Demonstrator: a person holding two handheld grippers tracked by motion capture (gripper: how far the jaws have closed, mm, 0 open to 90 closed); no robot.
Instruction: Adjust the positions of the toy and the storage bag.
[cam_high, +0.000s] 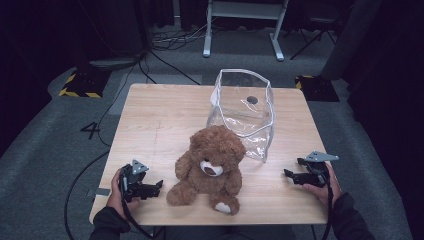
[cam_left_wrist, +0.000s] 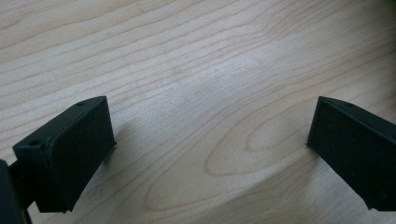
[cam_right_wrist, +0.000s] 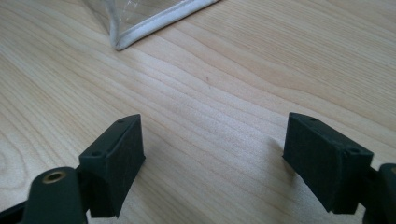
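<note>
A brown teddy bear (cam_high: 207, 167) sat upright near the front edge of the wooden bench (cam_high: 155, 120), directly between the two hand-held tools and well apart from each. Just behind it, at its right shoulder, stood a clear plastic bag (cam_high: 243, 111) with white piping, its mouth open at the top. The left tool (cam_high: 152, 189) rested at the bench's front left, its jaws spread wide with nothing but bare wood between them, as the left gripper view showed. The right tool (cam_high: 295, 176) lay at the front right, jaws likewise apart and empty, with a corner of the bag's trim (cam_right_wrist: 154, 23) in sight ahead of it. The bear looked soft, light and easily squashed, so a pinch on an arm, an ear or the plush of the torso would likely hold without harm; the bag looked thin, slick and floppy, best taken by its stiffer piped rim. No brand, label or legible writing could be made out on either item.
</note>
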